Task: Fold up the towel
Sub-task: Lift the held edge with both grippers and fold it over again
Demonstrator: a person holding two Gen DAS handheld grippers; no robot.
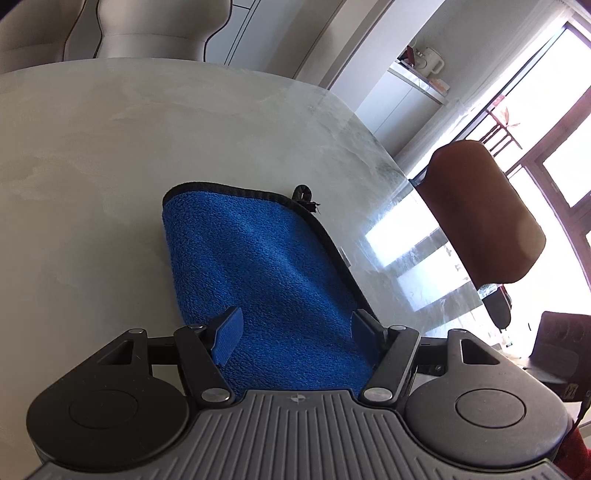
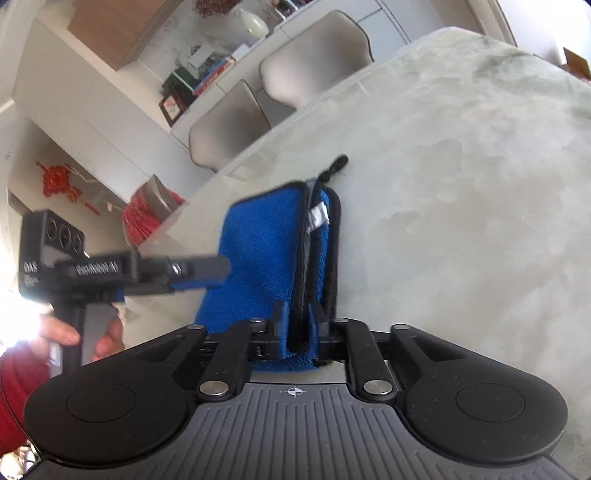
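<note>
A blue towel [image 1: 258, 266] with black trim lies folded on the pale marbled table [image 1: 110, 166]. A black hanging loop [image 1: 303, 192] sticks out at its far corner. My left gripper [image 1: 295, 325] is open, its blue-padded fingers [image 1: 229, 336] spread just above the towel's near part. In the right wrist view my right gripper [image 2: 297, 317] is shut on the near trimmed edges of the towel [image 2: 266, 236], which carry a white label [image 2: 319, 216]. The left gripper [image 2: 207, 271] shows there at the towel's left side, held by a hand.
A brown chair back [image 1: 484, 210] stands at the table's right edge. Grey chairs [image 2: 314, 55] stand along the far side. Shelves with books and a vase [image 2: 251, 22] are behind them. Bright window glare falls on the table's right part.
</note>
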